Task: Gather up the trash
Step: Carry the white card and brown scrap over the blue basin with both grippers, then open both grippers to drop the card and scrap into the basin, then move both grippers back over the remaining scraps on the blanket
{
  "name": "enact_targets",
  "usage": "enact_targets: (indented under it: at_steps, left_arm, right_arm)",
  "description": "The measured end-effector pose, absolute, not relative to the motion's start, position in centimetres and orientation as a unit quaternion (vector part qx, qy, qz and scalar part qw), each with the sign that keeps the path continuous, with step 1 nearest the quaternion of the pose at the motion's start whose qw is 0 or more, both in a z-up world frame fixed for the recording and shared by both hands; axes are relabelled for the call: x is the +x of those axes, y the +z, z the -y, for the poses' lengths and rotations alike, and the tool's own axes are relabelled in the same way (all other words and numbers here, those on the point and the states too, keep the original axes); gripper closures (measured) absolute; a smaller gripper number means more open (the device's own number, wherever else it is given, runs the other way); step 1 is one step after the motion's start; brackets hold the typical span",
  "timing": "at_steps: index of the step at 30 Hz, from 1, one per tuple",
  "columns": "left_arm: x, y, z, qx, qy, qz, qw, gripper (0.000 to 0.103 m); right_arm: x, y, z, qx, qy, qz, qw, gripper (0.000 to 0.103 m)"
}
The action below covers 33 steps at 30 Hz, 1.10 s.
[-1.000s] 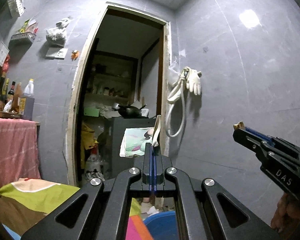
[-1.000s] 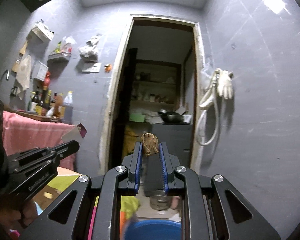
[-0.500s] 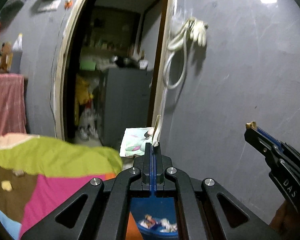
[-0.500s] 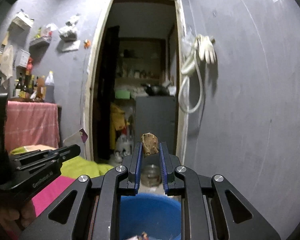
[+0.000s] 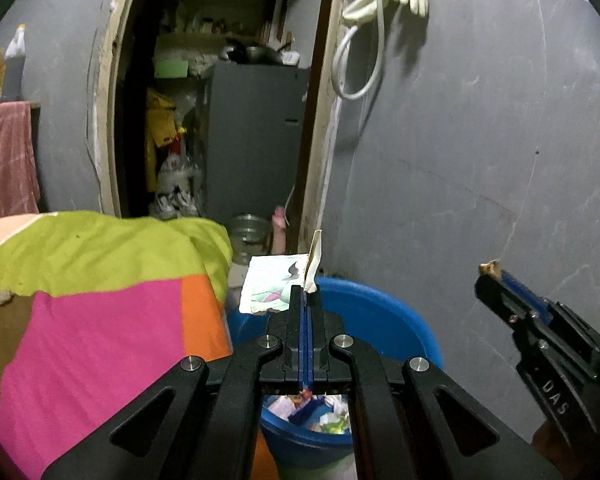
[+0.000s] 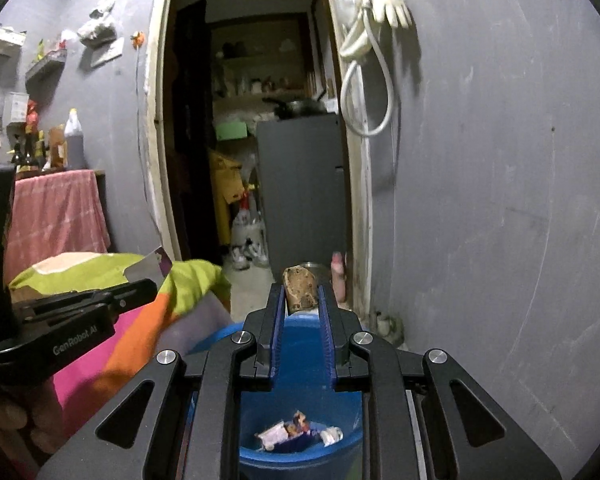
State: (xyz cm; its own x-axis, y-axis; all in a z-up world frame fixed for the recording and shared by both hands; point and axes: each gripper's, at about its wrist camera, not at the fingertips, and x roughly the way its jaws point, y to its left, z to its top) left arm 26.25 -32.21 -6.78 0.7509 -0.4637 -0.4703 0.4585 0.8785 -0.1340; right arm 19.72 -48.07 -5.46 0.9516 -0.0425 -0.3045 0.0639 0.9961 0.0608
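Note:
My left gripper [image 5: 305, 293] is shut on a torn printed wrapper [image 5: 274, 284], which sticks up and to the left above a blue bucket [image 5: 384, 328]. My right gripper [image 6: 300, 296] is shut on a brown crumbly scrap [image 6: 299, 287], also above the blue bucket [image 6: 300, 340]. Crumpled wrappers [image 6: 296, 434] lie at the bucket's bottom. The left wrist view shows the right gripper [image 5: 490, 276] at right with the scrap's tip [image 5: 489, 267] showing. In the right wrist view the left gripper [image 6: 150, 286] is at left with the wrapper's corner [image 6: 156, 266].
A bright green, pink and orange cloth [image 5: 100, 280] covers a surface left of the bucket, with small crumbs [image 5: 0, 297] on it. A grey wall [image 5: 480, 160] stands close on the right. Behind is a doorway [image 6: 260, 140] with a metal pot [image 5: 247, 232] on the floor.
Both grippers have sunk and tipped downward with their loads; the blue bucket and its trash have come into view beneath them, and the coloured cloth now fills the left.

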Motion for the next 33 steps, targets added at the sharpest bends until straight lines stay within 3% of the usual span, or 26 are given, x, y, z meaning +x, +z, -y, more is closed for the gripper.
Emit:
enact_targets:
  at_steps: [13,33]
  left_arm:
    - [29.5,-11.0,33.7,0.011,-0.259,-0.354,0.899,0.103]
    - [29.4,-8.8,31.6,-0.043,-0.273,-0.364,0.889,0.101]
  right_arm:
    - [22.5,-10.4,49.5,0.068,-0.005,-0.277,0.958,0.088]
    - [21.4,-7.7,48.9,0.062,-0.014,-0.260,0.964,0.086]
